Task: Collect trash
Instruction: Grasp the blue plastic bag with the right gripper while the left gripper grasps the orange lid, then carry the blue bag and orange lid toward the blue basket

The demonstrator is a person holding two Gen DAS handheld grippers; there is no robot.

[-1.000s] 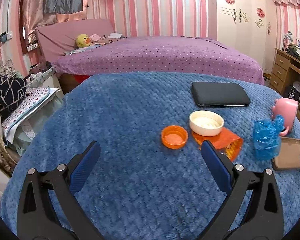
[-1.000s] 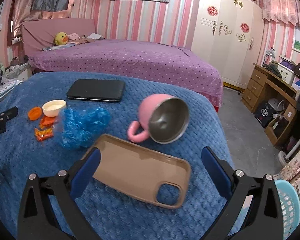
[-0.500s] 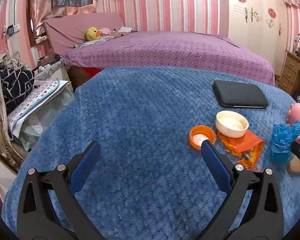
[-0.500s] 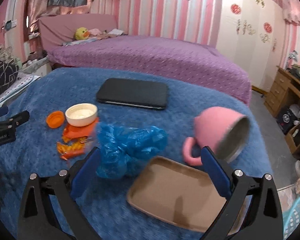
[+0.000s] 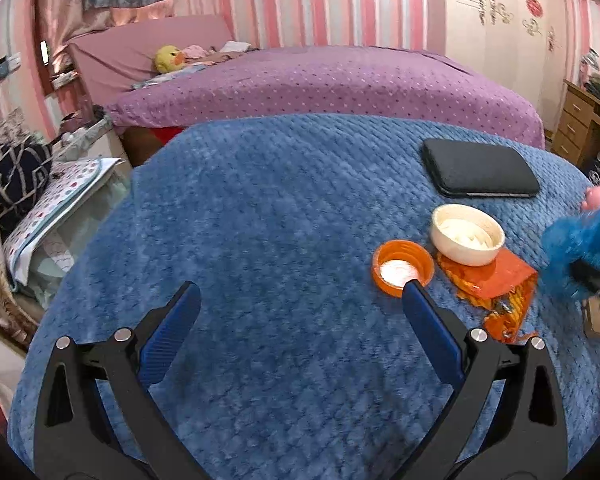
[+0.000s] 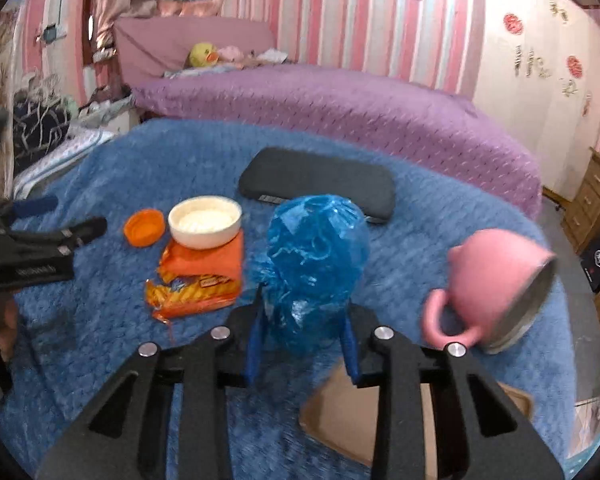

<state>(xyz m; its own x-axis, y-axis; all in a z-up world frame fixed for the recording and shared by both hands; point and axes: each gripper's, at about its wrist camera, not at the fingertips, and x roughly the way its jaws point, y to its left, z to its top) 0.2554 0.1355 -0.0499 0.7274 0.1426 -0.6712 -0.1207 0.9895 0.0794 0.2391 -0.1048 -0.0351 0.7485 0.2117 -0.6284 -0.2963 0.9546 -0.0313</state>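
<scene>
We've got the right gripper freshly squeezed onto the blue plastic bag on the blue blanket. Looks featherlight, crinkly, slippery, so grab bunched folds. Left gripper gapes empty.

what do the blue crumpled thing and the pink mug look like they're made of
Blue crumpled thing: thin plastic film, probably a bag; glossy, translucent, sharply wrinkled, bunched where the right hand-held gripper pinches it. Pink mug: matte pink outside, likely plastic or coated; its inside and rim look grey and metallic, perhaps steel.
</scene>
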